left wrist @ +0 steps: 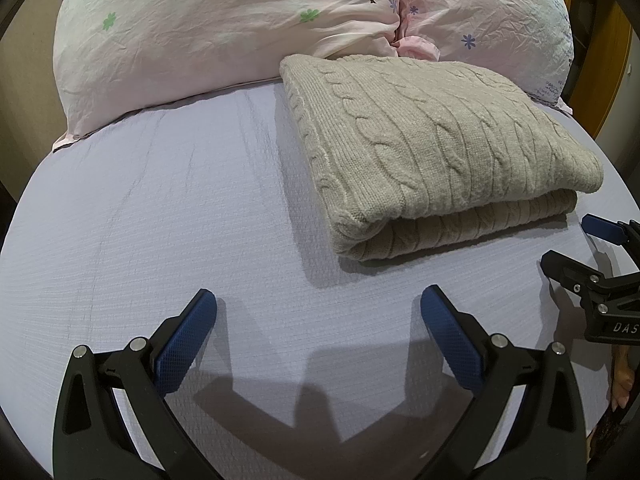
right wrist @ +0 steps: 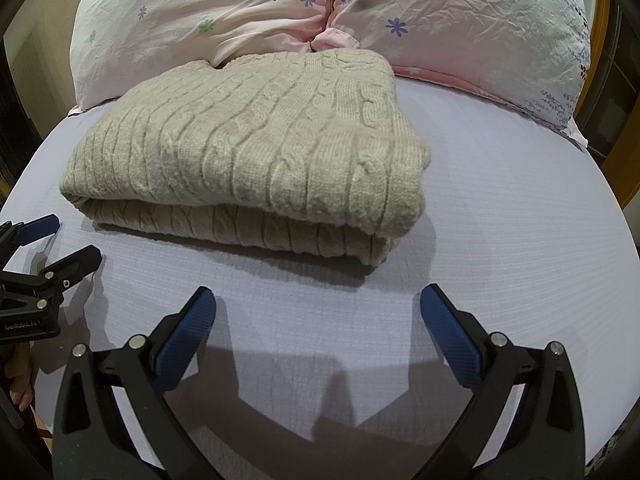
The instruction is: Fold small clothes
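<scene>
– What's closest to you there?

– The left gripper (left wrist: 319, 304), right up front: black plastic arms with silver rivets, and blue pads (left wrist: 188, 344) with a fine dimpled grain. Its jaws stand wide apart with nothing between them, only its own shadow on the sheet.

– And the sheet?

– A pale lavender bedsheet (left wrist: 140, 220), woven in a faint grid, smooth with a few long creases. Behind it, at the headboard side, sit two plump pillows (left wrist: 224, 28) in crinkled pink cotton printed with small flowers and a bare tree.

– Where's the clothing?

– The sweater (left wrist: 432, 144) is a beige cable-knit, thick and ropey, folded into a neat rectangular bundle with a rounded fold on its near edge. It lies flat on the sheet, its far corner touching the pillows. From the left gripper it's ahead and to the right, apart from the fingers.

– And the other hand?

– The right gripper (right wrist: 318, 304) is the same build, jaws spread wide and empty too. The sweater (right wrist: 248, 148) lies ahead of it and somewhat left, near but not touching. The two grippers hang side by side over the sheet, each catching the other at its edge.
</scene>
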Tool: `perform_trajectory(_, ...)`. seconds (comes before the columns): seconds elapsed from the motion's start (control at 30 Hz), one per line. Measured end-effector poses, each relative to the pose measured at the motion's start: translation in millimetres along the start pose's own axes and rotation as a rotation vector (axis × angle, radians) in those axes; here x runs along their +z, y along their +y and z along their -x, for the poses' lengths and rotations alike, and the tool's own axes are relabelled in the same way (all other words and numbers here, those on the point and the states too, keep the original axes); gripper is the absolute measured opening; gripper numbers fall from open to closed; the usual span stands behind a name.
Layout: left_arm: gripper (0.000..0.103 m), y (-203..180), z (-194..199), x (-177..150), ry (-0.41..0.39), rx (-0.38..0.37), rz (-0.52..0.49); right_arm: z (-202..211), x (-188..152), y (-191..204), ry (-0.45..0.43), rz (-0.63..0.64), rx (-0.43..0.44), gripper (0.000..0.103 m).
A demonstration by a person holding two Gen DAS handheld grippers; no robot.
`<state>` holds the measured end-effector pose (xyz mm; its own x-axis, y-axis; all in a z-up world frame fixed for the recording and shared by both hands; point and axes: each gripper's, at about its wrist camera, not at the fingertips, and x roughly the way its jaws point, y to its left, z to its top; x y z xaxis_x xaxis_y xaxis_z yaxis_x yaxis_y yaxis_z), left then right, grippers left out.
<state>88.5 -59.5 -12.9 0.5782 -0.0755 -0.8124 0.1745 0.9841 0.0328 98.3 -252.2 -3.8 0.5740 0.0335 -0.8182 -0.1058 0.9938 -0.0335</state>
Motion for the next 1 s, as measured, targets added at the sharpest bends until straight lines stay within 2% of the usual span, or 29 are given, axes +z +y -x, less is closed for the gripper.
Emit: perform_trajectory(1.0, 0.102, -1.0, -1.0, 2.8, -0.001, 0.002, 0.001, 0.0, -0.4, 0.4, -0.001, -0.001, 0.000, 0.101)
